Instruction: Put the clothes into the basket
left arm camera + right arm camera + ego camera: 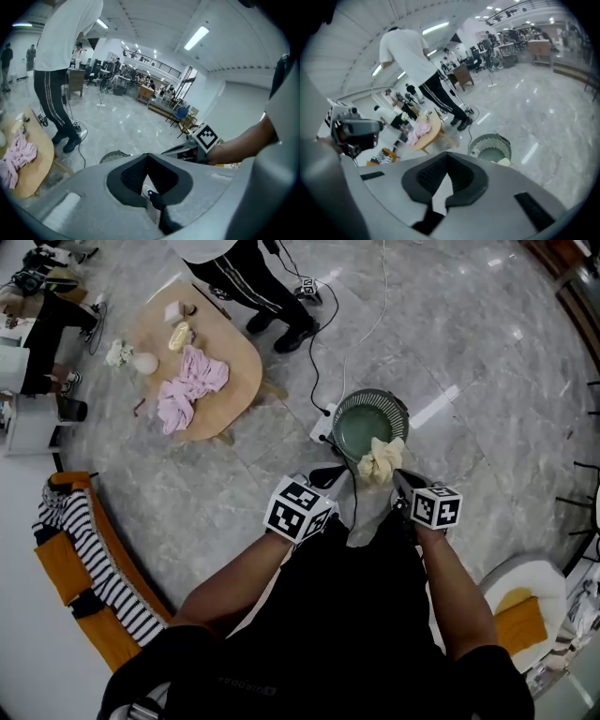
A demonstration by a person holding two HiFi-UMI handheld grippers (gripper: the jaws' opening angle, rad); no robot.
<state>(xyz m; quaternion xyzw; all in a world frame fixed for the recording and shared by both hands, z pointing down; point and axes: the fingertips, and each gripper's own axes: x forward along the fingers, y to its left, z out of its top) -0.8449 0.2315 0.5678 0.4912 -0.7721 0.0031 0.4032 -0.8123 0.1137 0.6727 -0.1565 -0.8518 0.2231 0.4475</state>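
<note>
While left gripper [147, 157] and right gripper [448, 158] sit closed, empty, cream cloth [381, 462] bunched at basket [343, 409] near rim just ahead, long axis toward right gripper; right gripper view shows only corner.

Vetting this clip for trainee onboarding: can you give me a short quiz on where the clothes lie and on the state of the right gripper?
1. True or false: the pink garment lies in the basket.
2. The striped garment lies on: A the orange seat; B the table; C the floor.
3. Are the fingers of the right gripper apart or together?

Key
1. False: it lies on the table.
2. A.
3. Together, with nothing between them.
</note>
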